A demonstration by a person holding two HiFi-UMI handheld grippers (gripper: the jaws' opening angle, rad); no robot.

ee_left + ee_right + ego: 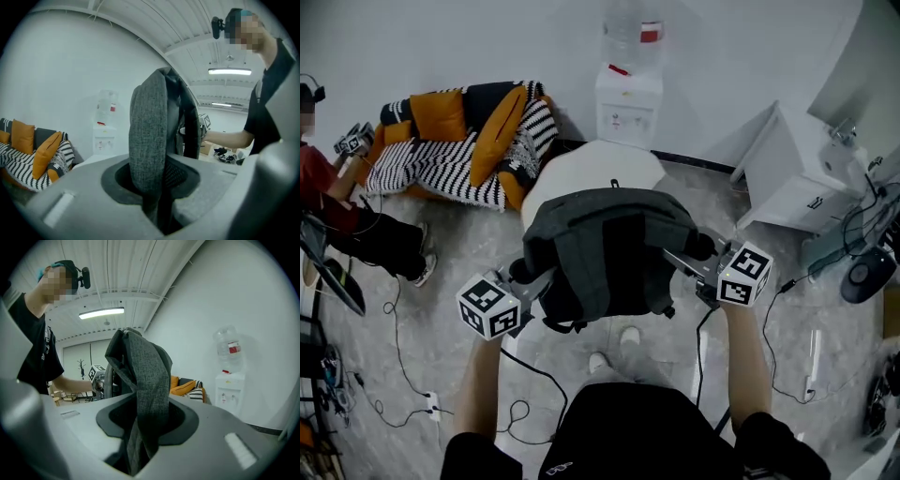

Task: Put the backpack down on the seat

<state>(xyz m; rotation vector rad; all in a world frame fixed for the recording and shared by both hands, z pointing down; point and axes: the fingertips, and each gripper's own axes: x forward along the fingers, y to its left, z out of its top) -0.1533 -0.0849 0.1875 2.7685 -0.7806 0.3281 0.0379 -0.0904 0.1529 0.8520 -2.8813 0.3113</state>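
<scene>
In the head view a dark grey backpack [609, 248] hangs in the air between my two grippers. It is over the near edge of a white rounded seat [591, 167]. My left gripper [528, 273] is shut on the backpack's left side. In the left gripper view a grey fabric fold [147, 136] rises out of my left gripper [157, 208]. My right gripper [697, 249] is shut on the right side. The right gripper view shows grey fabric [146, 376] pinched in my right gripper [136, 448]. The pads themselves are hidden by the fabric.
A water dispenser [628, 94] stands against the wall behind the seat. To the left lies a sofa with striped and orange cushions [459, 141], and a person [337, 206] sits beside it. A white cabinet [797, 169] is at the right. Cables [398, 347] run over the floor.
</scene>
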